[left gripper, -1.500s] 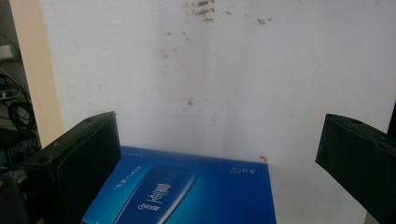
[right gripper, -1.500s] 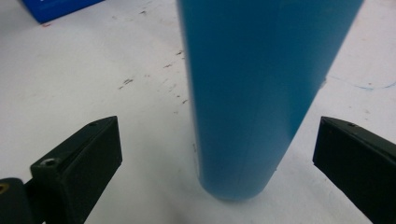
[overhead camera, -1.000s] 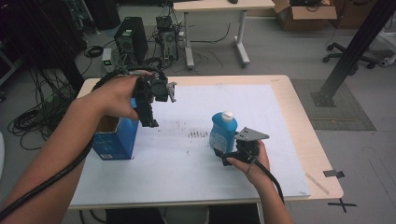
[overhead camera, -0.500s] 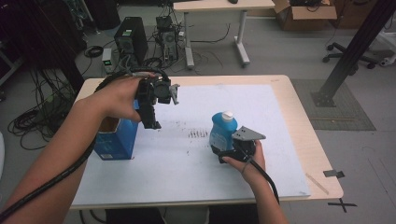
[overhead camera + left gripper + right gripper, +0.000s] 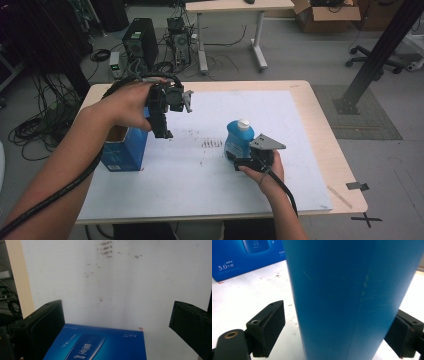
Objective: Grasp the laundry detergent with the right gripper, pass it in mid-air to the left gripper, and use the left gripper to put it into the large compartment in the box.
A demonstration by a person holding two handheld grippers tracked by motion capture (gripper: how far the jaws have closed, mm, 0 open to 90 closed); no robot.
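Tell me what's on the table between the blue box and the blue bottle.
Nothing stands there: in the high view only bare white table cover with dark smudges separates the blue box from the blue bottle.

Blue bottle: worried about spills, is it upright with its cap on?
Upright: the blue bottle stands on the table, white cap on top.

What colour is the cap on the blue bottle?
White. The cap tops the blue bottle; it shows best in the high view.
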